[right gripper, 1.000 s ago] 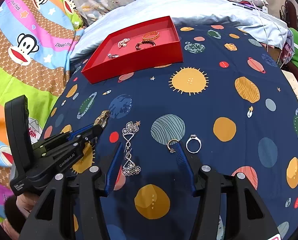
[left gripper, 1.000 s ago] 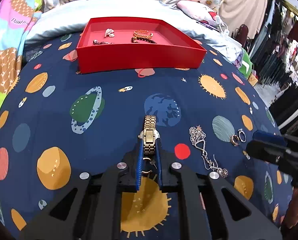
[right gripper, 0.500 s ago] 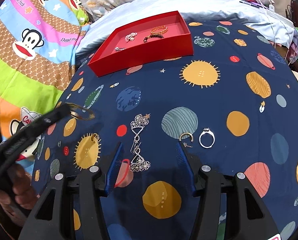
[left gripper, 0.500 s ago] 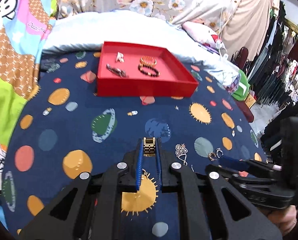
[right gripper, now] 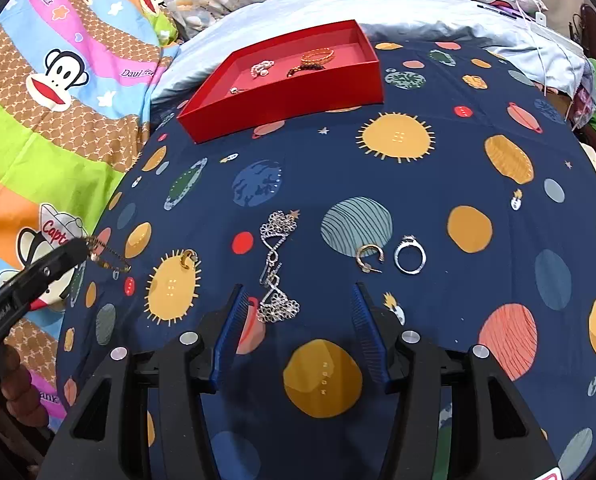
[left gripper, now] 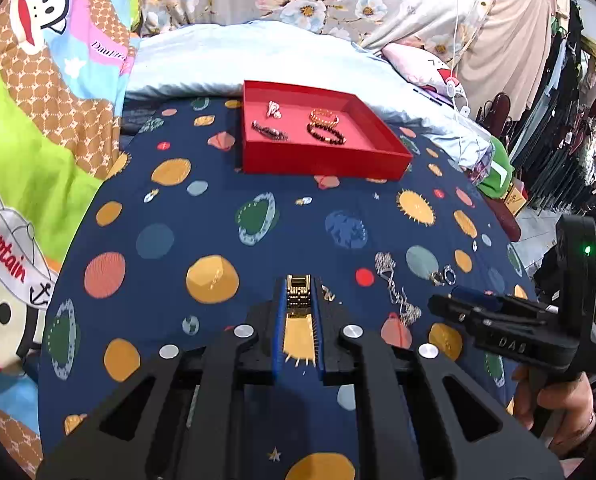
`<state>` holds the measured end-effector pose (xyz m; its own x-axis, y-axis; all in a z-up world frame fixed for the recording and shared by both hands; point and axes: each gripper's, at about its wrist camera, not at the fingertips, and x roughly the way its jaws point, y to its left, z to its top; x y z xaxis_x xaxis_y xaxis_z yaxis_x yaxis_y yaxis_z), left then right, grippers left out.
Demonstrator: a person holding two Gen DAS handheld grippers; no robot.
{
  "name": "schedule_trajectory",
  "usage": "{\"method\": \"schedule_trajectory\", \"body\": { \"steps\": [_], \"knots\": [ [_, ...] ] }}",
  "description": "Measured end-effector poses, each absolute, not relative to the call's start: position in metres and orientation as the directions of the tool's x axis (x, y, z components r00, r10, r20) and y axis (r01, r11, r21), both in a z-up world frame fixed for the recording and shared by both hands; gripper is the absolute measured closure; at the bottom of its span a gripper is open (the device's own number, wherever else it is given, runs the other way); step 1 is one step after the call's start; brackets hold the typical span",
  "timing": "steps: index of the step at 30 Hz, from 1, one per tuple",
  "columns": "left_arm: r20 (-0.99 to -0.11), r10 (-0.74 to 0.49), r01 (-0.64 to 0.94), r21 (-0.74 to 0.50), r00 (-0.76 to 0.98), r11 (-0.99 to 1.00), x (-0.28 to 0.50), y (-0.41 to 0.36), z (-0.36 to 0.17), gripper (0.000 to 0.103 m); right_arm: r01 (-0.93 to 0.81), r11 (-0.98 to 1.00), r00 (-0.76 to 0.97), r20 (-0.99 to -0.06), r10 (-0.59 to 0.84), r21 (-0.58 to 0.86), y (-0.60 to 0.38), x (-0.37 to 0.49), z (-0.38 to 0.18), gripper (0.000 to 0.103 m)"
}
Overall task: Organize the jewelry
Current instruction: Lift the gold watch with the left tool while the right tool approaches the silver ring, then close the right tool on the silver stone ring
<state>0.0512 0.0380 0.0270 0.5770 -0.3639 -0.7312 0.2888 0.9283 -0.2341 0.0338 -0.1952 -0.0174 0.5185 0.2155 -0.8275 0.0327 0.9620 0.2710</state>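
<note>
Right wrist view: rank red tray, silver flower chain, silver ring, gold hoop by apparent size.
1. red tray, largest even though farthest.
2. silver flower chain, long and nearest the camera.
3. silver ring and gold hoop: side by side and look about alike, so no ranking between them.
</note>
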Motion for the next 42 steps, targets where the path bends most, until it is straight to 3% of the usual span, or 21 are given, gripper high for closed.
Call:
{"method": "schedule_trajectory", "body": {
  "steps": [10,17,30,42],
  "knots": [
    [-0.743,-0.373,0.287,-0.249,0.556,0.925,0.046,0.035,0.019,0.092,0.108,0.962,0.534,-0.831,0.155,0.249,-0.223,0.028,-0.018,0.052],
    [-0.745,-0.373,0.29,-0.248,0.552,0.924,0.047,0.031,0.017,0.092,0.115,0.96,0.528,-0.835,0.158,0.255,-0.224,0.035,-0.026,0.063],
    [-0.756,-0.381,0.292,-0.259,0.532,0.921,0.054,0.025,0.012,0.092,0.151,0.97,0.536,-0.84,0.082,0.191,-0.239,0.053,-0.033,0.063],
    [-0.764,-0.383,0.293,-0.262,0.519,0.92,0.059,0.019,0.008,0.092,0.112,0.99,0.547,-0.837,0.009,0.083,-0.229,0.058,-0.037,0.084]
  ]
}}
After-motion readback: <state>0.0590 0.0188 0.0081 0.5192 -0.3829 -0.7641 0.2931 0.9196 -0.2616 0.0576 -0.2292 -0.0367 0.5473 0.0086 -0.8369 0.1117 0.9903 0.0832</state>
